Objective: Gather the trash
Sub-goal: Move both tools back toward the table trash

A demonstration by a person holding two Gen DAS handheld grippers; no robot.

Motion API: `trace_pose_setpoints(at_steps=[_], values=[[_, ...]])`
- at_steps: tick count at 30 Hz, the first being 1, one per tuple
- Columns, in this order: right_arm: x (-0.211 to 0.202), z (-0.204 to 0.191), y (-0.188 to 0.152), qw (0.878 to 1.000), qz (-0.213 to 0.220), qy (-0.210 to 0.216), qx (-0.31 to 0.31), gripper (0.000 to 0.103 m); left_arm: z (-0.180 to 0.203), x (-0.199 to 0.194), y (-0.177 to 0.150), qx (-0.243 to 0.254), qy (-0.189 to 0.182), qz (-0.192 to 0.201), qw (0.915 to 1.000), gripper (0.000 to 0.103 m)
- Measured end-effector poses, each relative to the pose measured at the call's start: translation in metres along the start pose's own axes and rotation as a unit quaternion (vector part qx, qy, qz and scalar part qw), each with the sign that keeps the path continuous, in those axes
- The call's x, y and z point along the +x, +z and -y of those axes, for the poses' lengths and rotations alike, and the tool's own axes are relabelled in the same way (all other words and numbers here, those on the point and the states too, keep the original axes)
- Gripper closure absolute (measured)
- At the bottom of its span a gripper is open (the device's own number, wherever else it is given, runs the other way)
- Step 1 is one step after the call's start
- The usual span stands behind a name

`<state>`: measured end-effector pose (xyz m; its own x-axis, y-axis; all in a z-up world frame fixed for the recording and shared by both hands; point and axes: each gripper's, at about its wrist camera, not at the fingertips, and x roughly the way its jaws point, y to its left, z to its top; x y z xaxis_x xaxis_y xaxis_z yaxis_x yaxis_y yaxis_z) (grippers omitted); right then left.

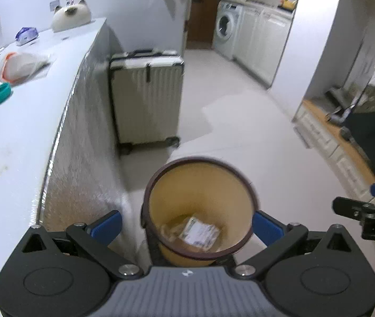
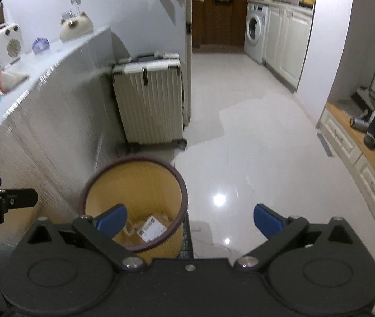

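Left gripper (image 1: 186, 223) held spread wide, empty, over round yellow ribbed bin with dark rim (image 1: 200, 177), crumpled labelled packet (image 1: 200, 233) seen inside, right gripper (image 2: 188, 218) likewise splayed, nothing grasped.

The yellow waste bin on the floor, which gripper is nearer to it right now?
Left. The left gripper hangs open right above the yellow waste bin, which sits between its jaws in that view. The right gripper, also open, is off to the bin's right over bare floor.
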<state>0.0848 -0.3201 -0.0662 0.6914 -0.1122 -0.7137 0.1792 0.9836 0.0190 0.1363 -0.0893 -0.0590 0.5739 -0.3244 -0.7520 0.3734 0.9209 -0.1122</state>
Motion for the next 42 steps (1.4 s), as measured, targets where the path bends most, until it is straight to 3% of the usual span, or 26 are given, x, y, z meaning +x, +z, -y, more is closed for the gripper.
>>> trace_pose_setpoints(at_steps=[10, 22, 34, 42], values=[[-0.065, -0.010, 0.021, 0.995, 0.094, 0.024, 0.003, 0.000, -0.004, -0.081, 0.011, 0.020, -0.012, 0.112, 0.9935, 0.000], [-0.099, -0.058, 0.044, 0.981, 0.184, 0.069, 0.005, 0.000, -0.061, -0.148, 0.019, 0.027, 0.045, 0.223, 0.9733, 0.000], [-0.082, -0.139, 0.062, 0.966, 0.228, 0.116, -0.029, 0.000, -0.170, -0.145, 0.008, 0.008, 0.130, 0.197, 0.9717, 0.000], [-0.062, -0.201, 0.073, 0.966, 0.204, 0.144, -0.071, 0.000, -0.259, -0.157, -0.013, -0.033, 0.166, 0.203, 0.9643, 0.000]])
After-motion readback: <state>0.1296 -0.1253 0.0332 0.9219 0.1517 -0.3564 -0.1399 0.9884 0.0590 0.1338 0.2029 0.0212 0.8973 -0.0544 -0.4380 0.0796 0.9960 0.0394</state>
